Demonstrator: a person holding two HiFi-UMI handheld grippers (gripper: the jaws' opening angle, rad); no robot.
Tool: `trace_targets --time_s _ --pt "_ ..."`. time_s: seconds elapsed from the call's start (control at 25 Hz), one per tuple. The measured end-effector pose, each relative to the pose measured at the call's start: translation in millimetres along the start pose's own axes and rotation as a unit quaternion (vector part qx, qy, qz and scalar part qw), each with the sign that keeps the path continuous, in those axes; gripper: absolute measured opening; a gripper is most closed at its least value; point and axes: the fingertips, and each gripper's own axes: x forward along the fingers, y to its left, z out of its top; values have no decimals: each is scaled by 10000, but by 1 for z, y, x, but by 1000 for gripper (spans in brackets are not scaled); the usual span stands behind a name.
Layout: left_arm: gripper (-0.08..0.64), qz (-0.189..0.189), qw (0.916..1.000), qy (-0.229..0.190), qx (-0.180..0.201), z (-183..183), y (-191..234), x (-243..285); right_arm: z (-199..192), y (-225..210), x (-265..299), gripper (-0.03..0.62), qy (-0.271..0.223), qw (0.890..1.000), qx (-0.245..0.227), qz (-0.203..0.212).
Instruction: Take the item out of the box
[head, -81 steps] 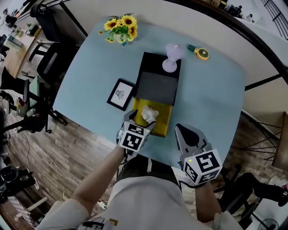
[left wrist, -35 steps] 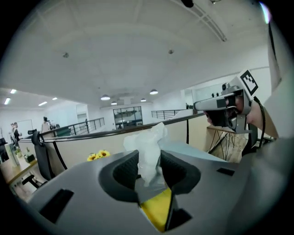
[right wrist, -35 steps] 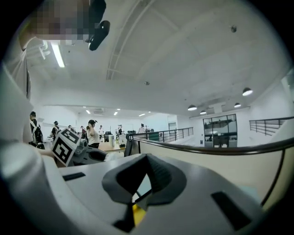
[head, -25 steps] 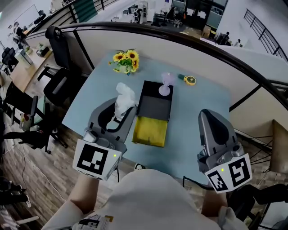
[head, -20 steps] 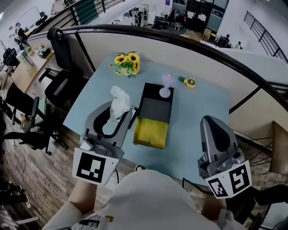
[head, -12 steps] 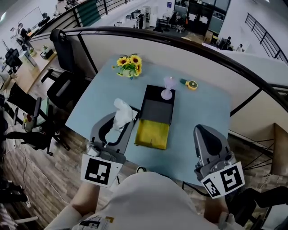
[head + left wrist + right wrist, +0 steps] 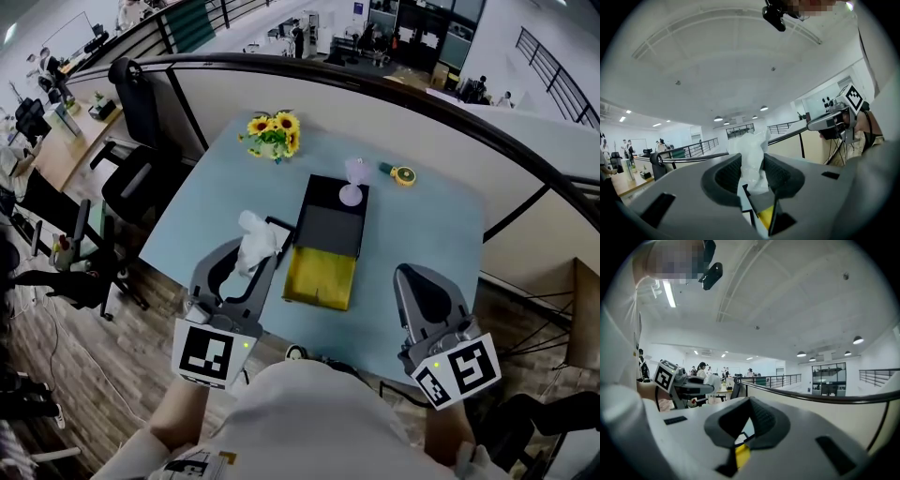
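**Head view.** The left gripper [image 7: 255, 258] holds the white item [image 7: 253, 240] in the air over the near left part of the worktop [image 7: 431, 225], clear of the box [image 7: 330, 217] and just left of its open yellow drawer [image 7: 321, 277]. Judged risk: the grip takes only the lower part of a soft, light thing, so a quick swing or a slight easing of the jaws could let it slide out and drop onto the worktop's near edge or past it to the floor. The right gripper [image 7: 412, 275] hangs over the near right corner, well apart from the box, and carries nothing. The item reads as a crumpled, pale wad, taller than wide, standing up out of the jaws.

**Left gripper view.** The left gripper [image 7: 752, 174] has its jaws drawn narrow onto the white item [image 7: 753, 157], the ribbed pads pressing it from both sides. Most of it rises free above them. Judged risk: thin, slippery film compresses under the pads, so the hold depends on friction alone, and the loose top could catch on something near. The surface looks translucent, creased and glossy, like bunched plastic wrap or tissue; which of the two cannot be told.

**Right gripper view.** The right gripper [image 7: 751, 401] has its jaw tips together with nothing between them; only a strip of worktop and yellow drawer shows through the gap below. Judged risk: it lends no support if the item slips
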Motion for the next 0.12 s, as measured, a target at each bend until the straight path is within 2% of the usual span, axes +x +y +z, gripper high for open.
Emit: trace_targets --time_s 0.12 --pt "138 2 10000 24 14 0 -2 2 -1 -1 0 5 7 10000 -12 23"
